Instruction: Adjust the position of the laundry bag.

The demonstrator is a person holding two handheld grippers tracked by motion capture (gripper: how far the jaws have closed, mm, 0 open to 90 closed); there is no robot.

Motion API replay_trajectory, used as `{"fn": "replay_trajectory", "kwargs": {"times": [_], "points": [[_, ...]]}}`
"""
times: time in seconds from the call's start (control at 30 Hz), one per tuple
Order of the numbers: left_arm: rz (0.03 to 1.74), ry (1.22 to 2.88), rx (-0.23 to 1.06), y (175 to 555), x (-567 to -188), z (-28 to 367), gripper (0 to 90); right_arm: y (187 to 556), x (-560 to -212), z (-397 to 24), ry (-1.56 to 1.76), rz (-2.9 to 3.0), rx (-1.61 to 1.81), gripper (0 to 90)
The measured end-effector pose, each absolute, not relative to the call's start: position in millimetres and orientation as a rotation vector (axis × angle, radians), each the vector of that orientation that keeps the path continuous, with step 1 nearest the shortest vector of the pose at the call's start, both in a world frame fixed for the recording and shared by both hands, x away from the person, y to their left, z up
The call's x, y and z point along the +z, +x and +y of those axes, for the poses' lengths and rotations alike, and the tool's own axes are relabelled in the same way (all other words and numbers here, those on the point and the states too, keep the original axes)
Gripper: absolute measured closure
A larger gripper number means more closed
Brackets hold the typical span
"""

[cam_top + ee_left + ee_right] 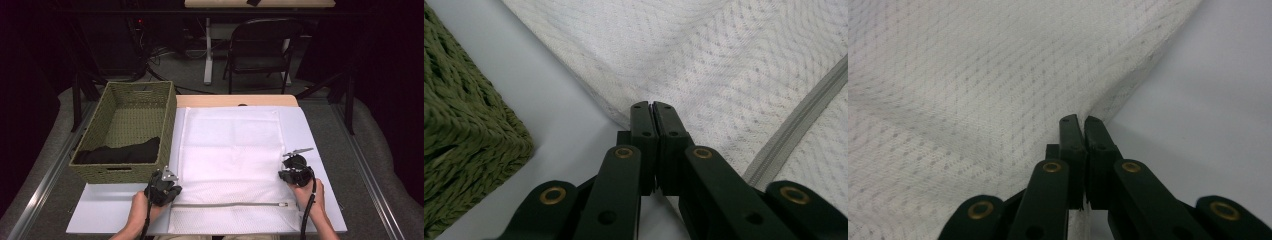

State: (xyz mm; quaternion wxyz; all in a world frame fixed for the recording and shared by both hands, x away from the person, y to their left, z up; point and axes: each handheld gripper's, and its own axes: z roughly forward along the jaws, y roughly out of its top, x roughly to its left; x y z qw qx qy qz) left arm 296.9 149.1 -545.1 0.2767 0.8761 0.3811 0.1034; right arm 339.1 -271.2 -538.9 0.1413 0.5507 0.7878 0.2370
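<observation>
White mesh zippered laundry bag (230,150): I have left gripper (652,104) and right gripper (1081,118) pinching its 9 and 3 o'clock edges.

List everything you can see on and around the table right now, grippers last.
mesh laundry bag: one, white, flat across the middle of the table, grey zipper along its near end
basket: one, green woven, left of the bag
dark cloth: one, black, in the basket's near end
table cover: one, pale, under bag and basket
folding chair: one, dark, beyond the table
left gripper: one, black, shut on the bag's left edge
right gripper: one, black, shut on the bag's right edge
hands: two, at the near edge
</observation>
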Motion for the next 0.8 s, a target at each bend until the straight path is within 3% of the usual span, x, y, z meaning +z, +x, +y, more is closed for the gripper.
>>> {"fn": "replay_trajectory", "kwargs": {"times": [0.8], "points": [[1.088, 2.327, 0.402, 295, -541, 172, 88.4, 360, -538, -245, 1.523, 2.315, 0.703, 88.3]]}}
